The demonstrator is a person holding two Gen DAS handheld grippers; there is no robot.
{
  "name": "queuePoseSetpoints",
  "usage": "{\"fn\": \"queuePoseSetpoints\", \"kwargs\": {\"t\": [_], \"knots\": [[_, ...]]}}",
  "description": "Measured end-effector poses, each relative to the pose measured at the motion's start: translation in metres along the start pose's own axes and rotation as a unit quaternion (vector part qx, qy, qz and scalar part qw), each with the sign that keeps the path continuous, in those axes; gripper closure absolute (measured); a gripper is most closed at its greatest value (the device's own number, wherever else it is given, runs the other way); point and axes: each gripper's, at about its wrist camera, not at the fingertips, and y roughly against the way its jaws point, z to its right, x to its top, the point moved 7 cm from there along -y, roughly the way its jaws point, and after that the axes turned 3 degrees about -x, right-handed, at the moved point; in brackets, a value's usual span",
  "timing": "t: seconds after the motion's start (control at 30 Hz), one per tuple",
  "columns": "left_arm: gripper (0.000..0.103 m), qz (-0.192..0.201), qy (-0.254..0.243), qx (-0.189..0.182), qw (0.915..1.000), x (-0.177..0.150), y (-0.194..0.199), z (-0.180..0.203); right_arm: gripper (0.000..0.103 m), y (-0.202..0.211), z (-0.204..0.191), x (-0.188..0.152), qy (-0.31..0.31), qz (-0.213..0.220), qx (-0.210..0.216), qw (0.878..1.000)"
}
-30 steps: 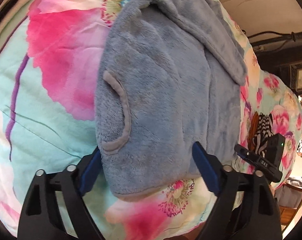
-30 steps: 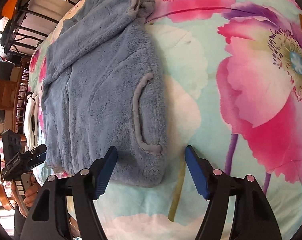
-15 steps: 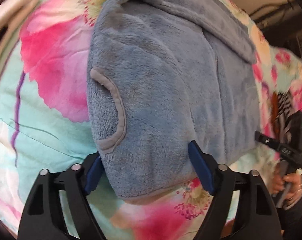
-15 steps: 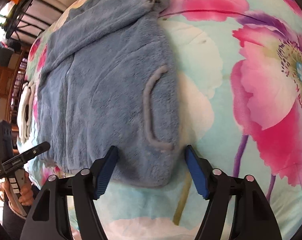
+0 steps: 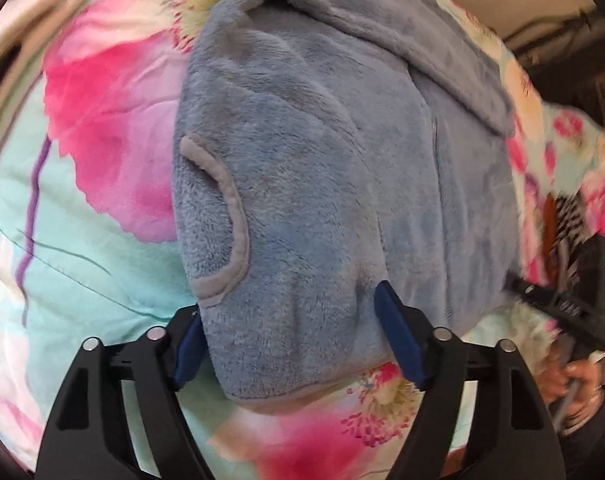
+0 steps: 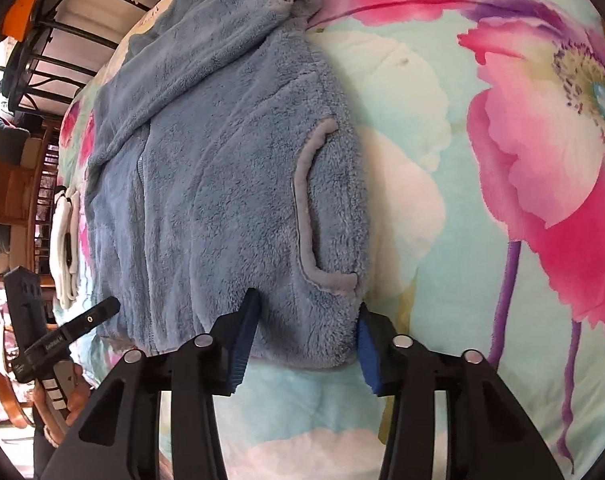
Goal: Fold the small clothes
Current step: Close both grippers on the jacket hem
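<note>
A blue fleece jacket [image 5: 326, 184] lies flat on a bed covered by a floral quilt [image 5: 82, 248], pale aqua with big pink flowers. Its hood end is at the far side and its hem is nearest the cameras. A grey-trimmed pocket [image 5: 226, 224] curves along each near side of it.

The left gripper [image 5: 290, 344] points steeply down over the jacket's near left corner. Its jaws have just been closing a little. The blue pads [image 5: 398, 340] straddle the hem corner: the right pad dents the fleece, the left sits at the jacket's edge just below the pocket trim. The cloth lies between them, touched but not yet pinched into a fold.

The right gripper [image 6: 306, 340] stands over the near right corner, also tilted well down. Its jaws have just been closing markedly, and the pads [image 6: 244, 332] now press into the fleece from both sides, bunching the corner below the other pocket [image 6: 306, 216].

In the right view, a folded white cloth [image 6: 64, 248] lies on the quilt beyond the jacket's left edge. A metal bed frame [image 6: 50, 36] shows at far left.
</note>
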Motion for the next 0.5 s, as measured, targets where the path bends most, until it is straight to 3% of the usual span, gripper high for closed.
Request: {"fn": "queuePoseSetpoints", "kwargs": {"t": [0.03, 0.1, 0.17, 0.2, 0.3, 0.5], "knots": [[0.042, 0.002, -0.01, 0.014, 0.9999, 0.0, 0.0, 0.002, 0.074, 0.001, -0.001, 0.0, 0.004, 0.003, -0.003, 1.0], [0.053, 0.007, -0.014, 0.018, 0.9997, 0.0, 0.003, 0.002, 0.085, 0.006, -0.002, 0.0, 0.008, 0.012, -0.004, 1.0], [0.068, 0.012, 0.002, 0.003, 0.9999, 0.003, 0.008, -0.001, 0.087, 0.012, -0.004, 0.001, -0.001, 0.022, 0.004, 1.0], [0.069, 0.015, 0.011, -0.002, 0.9998, 0.004, 0.011, -0.002, 0.087, 0.014, -0.004, 0.001, -0.003, 0.024, 0.007, 1.0], [0.069, 0.013, 0.025, -0.017, 0.9995, 0.004, 0.012, -0.005, 0.086, 0.018, -0.006, 0.002, -0.003, 0.027, 0.014, 1.0], [0.046, -0.001, 0.036, -0.027, 0.999, 0.001, 0.002, -0.01, 0.071, 0.002, 0.008, -0.002, -0.023, 0.005, 0.008, 1.0]]}}
